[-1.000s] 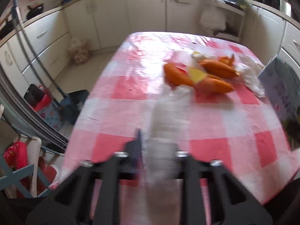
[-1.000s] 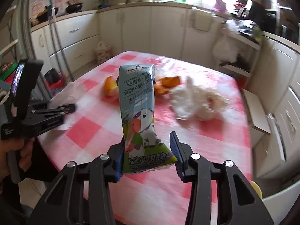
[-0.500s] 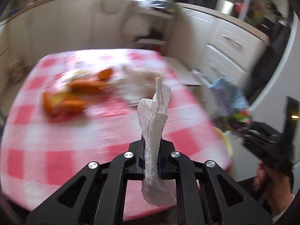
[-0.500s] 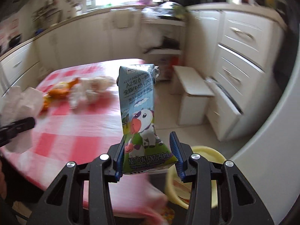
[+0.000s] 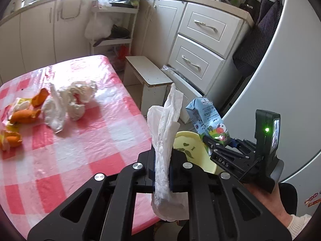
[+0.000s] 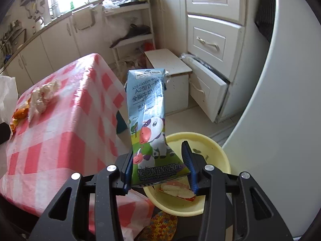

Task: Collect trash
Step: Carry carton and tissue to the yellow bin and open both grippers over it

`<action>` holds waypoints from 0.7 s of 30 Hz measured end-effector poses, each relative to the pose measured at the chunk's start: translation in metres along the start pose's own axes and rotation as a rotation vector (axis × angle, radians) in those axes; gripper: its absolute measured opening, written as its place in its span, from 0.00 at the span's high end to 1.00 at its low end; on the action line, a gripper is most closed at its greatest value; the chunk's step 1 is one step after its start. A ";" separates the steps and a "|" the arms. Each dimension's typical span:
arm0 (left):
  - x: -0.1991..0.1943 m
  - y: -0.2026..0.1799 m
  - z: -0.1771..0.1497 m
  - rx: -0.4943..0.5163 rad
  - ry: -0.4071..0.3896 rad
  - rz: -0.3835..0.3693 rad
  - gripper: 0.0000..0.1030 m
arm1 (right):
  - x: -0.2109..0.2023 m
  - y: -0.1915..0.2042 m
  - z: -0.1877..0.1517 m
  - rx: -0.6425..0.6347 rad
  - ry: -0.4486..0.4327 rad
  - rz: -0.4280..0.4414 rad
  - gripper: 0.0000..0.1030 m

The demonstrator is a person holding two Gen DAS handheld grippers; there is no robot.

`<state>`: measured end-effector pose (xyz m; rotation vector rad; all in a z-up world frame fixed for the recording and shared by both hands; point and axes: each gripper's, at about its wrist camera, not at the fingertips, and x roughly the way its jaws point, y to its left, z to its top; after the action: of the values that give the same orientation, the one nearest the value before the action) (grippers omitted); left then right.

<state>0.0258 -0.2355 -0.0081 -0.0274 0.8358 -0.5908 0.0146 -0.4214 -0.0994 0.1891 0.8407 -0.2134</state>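
Note:
My left gripper (image 5: 163,172) is shut on a crumpled white paper napkin (image 5: 165,140) and holds it upright past the table's right edge. My right gripper (image 6: 159,168) is shut on a blue milk carton (image 6: 149,124) with a cow print, held upright over a yellow bin (image 6: 212,146). The carton (image 5: 208,122) and right gripper (image 5: 226,152) also show in the left wrist view, above the bin (image 5: 190,146). On the red checked table (image 5: 70,140) lie more crumpled napkins (image 5: 74,98) and orange peels (image 5: 24,116).
A small white stool (image 5: 148,74) stands beside the table. White drawers (image 6: 210,46) with one low drawer pulled open and a white fridge (image 6: 291,100) stand to the right. A shelf rack (image 5: 112,26) stands at the back. Some scraps (image 6: 176,190) lie in the bin.
Both grippers have swung right, from over the table to its right edge, carrying the napkin and the carton. The carton now hangs over the yellow bin.

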 end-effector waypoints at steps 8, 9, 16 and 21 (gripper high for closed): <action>0.035 -0.031 0.008 0.039 0.030 -0.014 0.91 | 0.022 -0.026 -0.003 0.074 0.066 -0.047 0.55; 0.040 -0.036 0.009 0.047 0.034 -0.016 0.91 | 0.024 -0.029 -0.004 0.085 0.075 -0.052 0.50; 0.063 -0.060 0.011 0.077 0.056 -0.028 0.91 | -0.002 -0.049 0.000 0.178 0.008 -0.020 0.46; 0.078 -0.074 0.013 0.089 0.073 -0.044 0.91 | -0.073 -0.054 -0.006 0.168 -0.157 -0.004 0.32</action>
<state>0.0398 -0.3390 -0.0349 0.0572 0.8808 -0.6733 -0.0513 -0.4636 -0.0531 0.3238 0.6671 -0.2993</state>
